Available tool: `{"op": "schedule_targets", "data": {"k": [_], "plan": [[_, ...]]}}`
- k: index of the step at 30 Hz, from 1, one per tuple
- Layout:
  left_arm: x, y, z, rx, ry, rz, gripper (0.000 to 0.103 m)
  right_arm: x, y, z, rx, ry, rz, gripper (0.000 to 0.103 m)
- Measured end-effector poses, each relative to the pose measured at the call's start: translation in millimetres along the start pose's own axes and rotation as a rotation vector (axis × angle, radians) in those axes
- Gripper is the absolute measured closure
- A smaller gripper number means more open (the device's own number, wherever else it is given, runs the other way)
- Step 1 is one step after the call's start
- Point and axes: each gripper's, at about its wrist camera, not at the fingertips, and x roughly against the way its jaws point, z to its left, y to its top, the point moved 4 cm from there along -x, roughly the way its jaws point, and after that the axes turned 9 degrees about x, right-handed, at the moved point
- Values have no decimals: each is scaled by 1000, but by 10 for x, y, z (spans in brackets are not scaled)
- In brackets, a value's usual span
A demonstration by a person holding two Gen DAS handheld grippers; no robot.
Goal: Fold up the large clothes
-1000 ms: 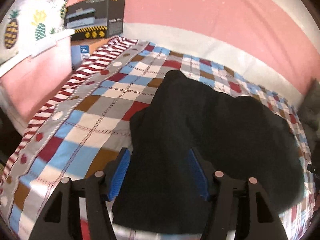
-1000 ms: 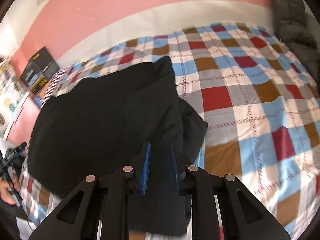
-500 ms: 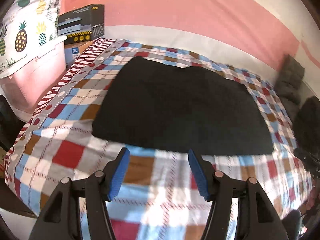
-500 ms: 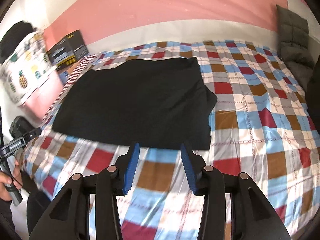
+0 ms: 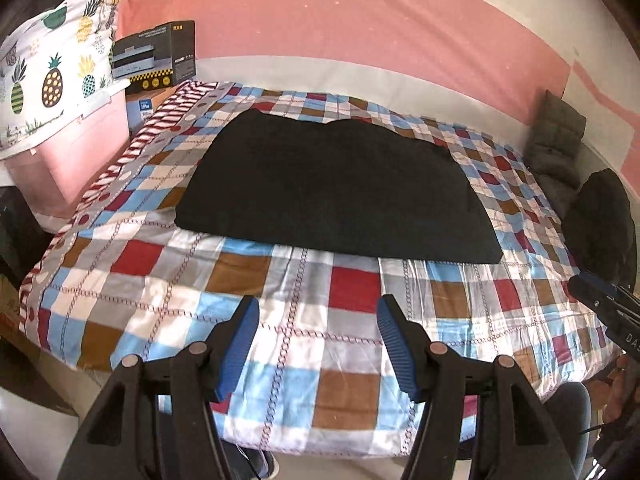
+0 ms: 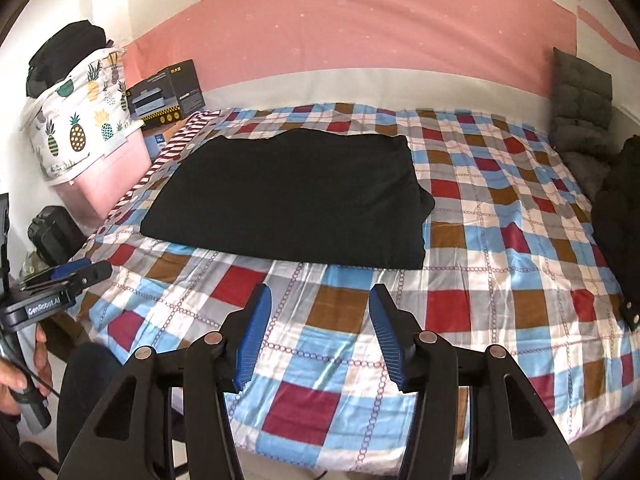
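Left wrist view looks down over a bed [image 5: 280,332] covered by a checked quilt in red, blue, brown, grey and white, with a striped red-and-white border along its left edge. On the far half of the quilt lies the black garment [image 5: 336,192], folded into a broad, flat, roughly rectangular shape, its near edge straight and its far edge slightly uneven. The left gripper [image 5: 318,332] hangs above the near, bare part of the quilt, well apart from the garment, with its blue-padded jaws standing wide and nothing between them. At the right edge of this view the right gripper [image 5: 600,300] shows only in part, beside a dark bundle [image 5: 600,224] lying on the bed's right side. From the right wrist view, the right gripper [image 6: 320,328] also sits over the near checks, short of the garment [image 6: 296,200]; its jaws are opening, with only quilt seen through the gap. The left gripper [image 6: 68,276] appears at the left edge there, held by a hand [image 6: 24,368] low in the corner. Beyond the bed's left side stand a pink storage bin [image 5: 76,152] under a pineapple-print cloth [image 5: 52,76] and a dark cardboard box [image 5: 156,58]. A grey quilted cushion [image 6: 582,92] leans against the pink-and-white wall at the far right.
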Motion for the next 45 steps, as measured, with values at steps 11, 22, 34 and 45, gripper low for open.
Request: {"op": "schedule_targets", "data": {"k": [11,22,34,45], "plan": [[0,-143,-126,-62,53,32,40,98,-64,104,22,-36,4,51],[4,-141,-173,-38,7,54,40,101,-94,133,30,-36,16,51],[57,-146,-190,-60,23,28,40,97,-122,140,39,-27,20,51],[49,-140,-162,-31,0,39,40,98,-110,149,47,-27,23,51]]}}
